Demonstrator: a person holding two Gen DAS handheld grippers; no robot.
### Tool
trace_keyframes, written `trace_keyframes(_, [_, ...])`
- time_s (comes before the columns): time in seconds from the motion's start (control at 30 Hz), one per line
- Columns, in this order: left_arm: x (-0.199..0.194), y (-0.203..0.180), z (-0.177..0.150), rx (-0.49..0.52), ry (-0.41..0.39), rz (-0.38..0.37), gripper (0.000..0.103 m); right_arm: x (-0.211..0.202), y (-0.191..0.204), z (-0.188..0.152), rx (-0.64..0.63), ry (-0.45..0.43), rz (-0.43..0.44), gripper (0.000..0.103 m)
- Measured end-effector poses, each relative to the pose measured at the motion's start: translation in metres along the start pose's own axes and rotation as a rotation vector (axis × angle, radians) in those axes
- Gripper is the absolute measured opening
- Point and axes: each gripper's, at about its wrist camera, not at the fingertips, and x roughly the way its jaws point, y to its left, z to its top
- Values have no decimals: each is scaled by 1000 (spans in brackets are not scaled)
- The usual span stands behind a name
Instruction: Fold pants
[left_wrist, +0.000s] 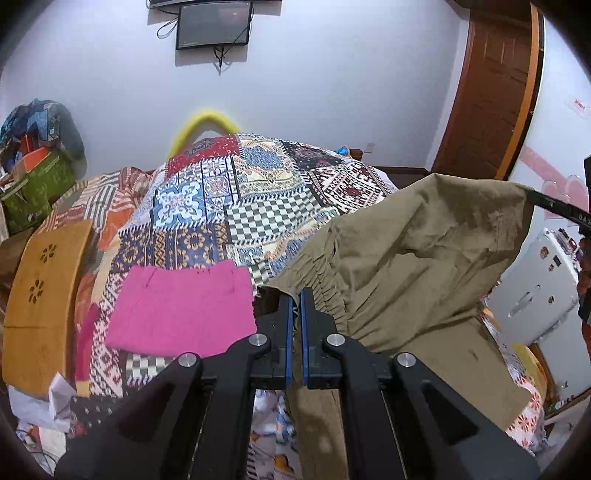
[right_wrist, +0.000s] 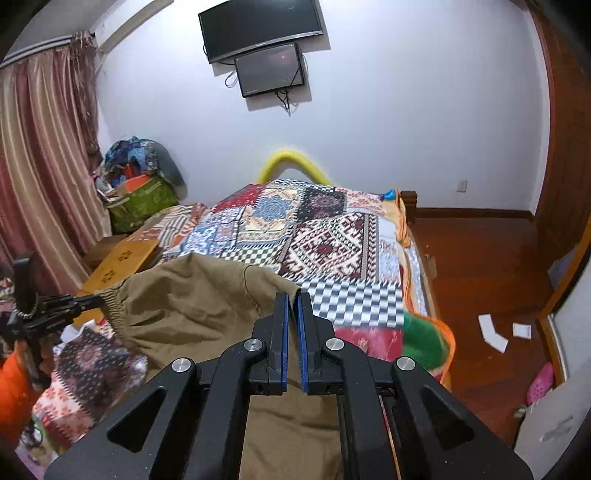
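Olive-khaki pants (left_wrist: 417, 258) with an elastic waistband hang in the air above the bed, stretched between both grippers. My left gripper (left_wrist: 294, 295) is shut on the gathered waistband at one end. My right gripper (right_wrist: 293, 297) is shut on the other waistband corner; the pants (right_wrist: 184, 310) drape below and to its left. In the left wrist view the right gripper's finger (left_wrist: 554, 208) shows at the far right, pinching the cloth. In the right wrist view the left gripper (right_wrist: 92, 301) holds the waistband at the left. The legs hang down out of sight.
A patchwork quilt (right_wrist: 325, 243) covers the bed. A folded pink garment (left_wrist: 181, 310) lies on it beside a wooden board (left_wrist: 40, 295). A green bag with clutter (right_wrist: 140, 206) stands by the curtain. The wooden floor (right_wrist: 480, 266) with paper scraps is on the right.
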Motion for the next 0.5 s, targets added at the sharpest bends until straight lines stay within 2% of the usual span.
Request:
trace_keyframes(0.27, [-25, -12, -40, 9, 21, -25, 3, -29, 10, -33, 20, 19, 23, 4])
trace_keyframes(0.5, [-35, -25, -76, 34, 57, -26, 3, -44, 17, -79, 54, 67, 34, 4])
